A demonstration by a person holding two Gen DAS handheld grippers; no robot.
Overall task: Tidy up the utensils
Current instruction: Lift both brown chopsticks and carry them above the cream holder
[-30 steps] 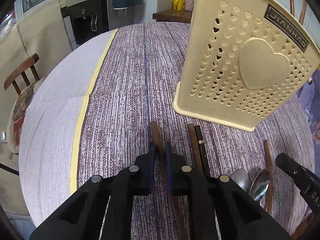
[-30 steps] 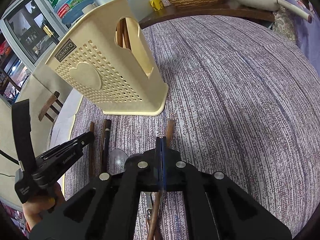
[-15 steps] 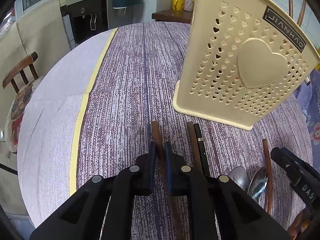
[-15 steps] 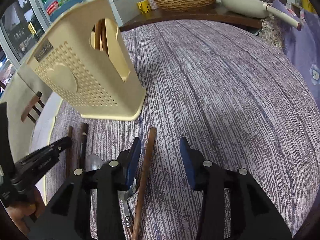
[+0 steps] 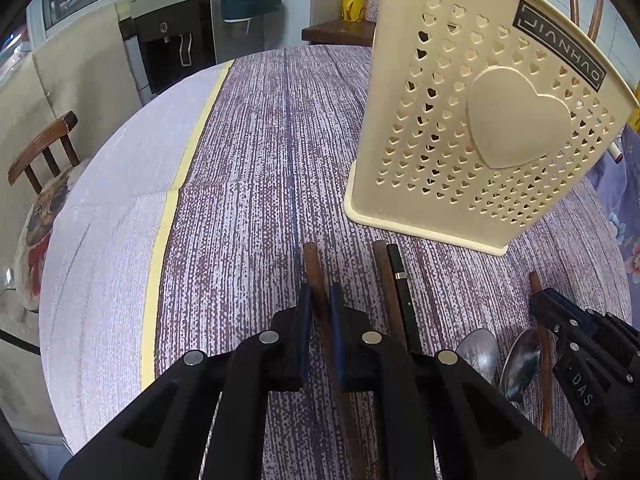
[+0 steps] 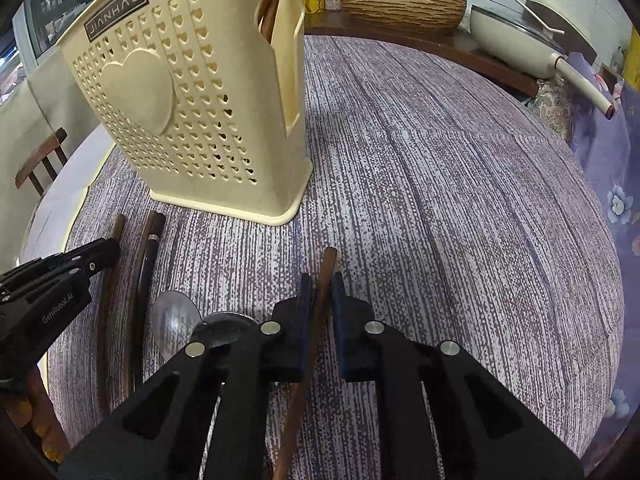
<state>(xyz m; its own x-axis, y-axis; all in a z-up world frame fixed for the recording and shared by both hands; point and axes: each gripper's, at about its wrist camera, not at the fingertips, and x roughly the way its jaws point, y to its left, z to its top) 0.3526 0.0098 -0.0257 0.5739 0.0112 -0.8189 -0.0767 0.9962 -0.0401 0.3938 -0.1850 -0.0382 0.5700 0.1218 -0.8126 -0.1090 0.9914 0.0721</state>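
Only the right wrist view shows the cream utensil holder's (image 6: 192,120) side slot with sticks inside; the left wrist view shows its heart-pierced face. On the striped surface (image 5: 248,184), left tongs (image 5: 319,312) pinch one brown chopstick (image 5: 311,268). Right tongs (image 6: 320,300), jaws just closing, clamp another chopstick (image 6: 327,268). Two spoons (image 5: 500,356) lie between them.

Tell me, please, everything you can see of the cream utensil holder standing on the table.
The cream utensil holder looks like moulded plastic, tall and narrowing toward its base. Its broad face is pierced with rows of small heart-shaped holes around one large raised heart, with a dark label reading JIANHAO near the top. A side cutout shows brown wooden sticks inside. It stands upright on the purple striped tablecloth. Nothing else touches it.
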